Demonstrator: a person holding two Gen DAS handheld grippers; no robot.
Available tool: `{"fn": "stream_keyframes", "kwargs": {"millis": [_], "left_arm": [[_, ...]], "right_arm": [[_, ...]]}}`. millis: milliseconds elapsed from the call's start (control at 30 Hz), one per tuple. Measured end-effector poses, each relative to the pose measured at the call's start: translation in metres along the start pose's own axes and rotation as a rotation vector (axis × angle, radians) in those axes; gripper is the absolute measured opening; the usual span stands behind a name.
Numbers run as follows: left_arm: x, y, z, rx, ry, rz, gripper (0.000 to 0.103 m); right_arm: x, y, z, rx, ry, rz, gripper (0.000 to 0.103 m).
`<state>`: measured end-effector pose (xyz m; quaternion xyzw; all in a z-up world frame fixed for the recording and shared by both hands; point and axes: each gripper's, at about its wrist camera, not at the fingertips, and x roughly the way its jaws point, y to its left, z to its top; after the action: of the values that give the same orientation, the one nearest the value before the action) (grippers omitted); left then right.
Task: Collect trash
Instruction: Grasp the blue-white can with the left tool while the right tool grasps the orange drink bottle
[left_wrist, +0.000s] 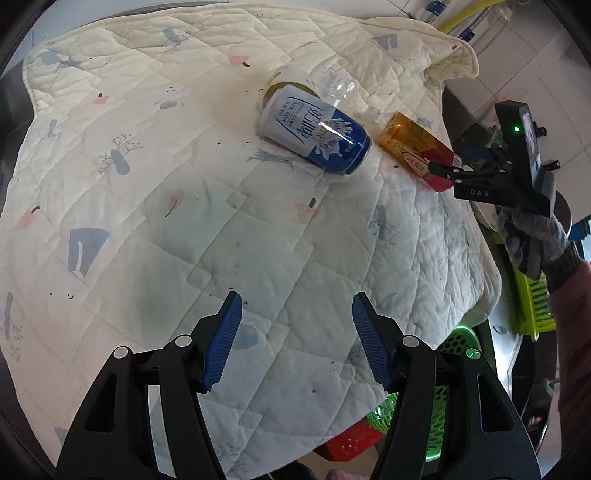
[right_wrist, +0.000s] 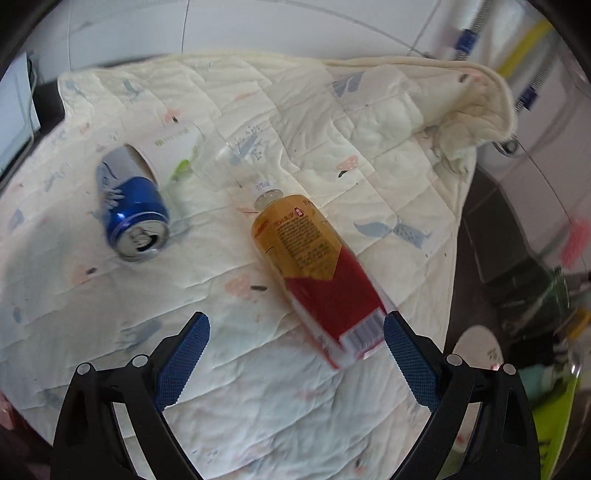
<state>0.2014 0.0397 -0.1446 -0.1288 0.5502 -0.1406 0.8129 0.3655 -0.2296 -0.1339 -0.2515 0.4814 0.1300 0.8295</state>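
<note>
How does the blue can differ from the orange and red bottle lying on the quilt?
The can is short, round and metal, blue and white; the bottle is longer, with an orange upper part and a red label. The can's open top faces the right wrist camera; the bottle's base does, with its neck away. The right claw is open right at the bottle's base; the can has no claw near it. Both lie on their sides on the quilt.
</note>
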Motion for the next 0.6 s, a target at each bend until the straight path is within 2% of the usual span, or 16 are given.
{"fn": "stream_keyframes", "kwargs": {"millis": [200,533,600], "left_arm": [[0.002,0.025,0.011,-0.041,0.0,0.01,0.062],[0.007,0.039,0.029,-0.058,-0.002,0.018,0.062],[0.008,0.039,0.032,-0.064,-0.005,0.015,0.062]], "right_arm": [[0.038,-0.001,0.026,-0.092,0.066,-0.031,0.092],[0.087,-0.004,0.04,-0.098,0.163,-0.002,0.092],[0.093,-0.004,0.037,-0.103,0.184,-0.022,0.082]]}}
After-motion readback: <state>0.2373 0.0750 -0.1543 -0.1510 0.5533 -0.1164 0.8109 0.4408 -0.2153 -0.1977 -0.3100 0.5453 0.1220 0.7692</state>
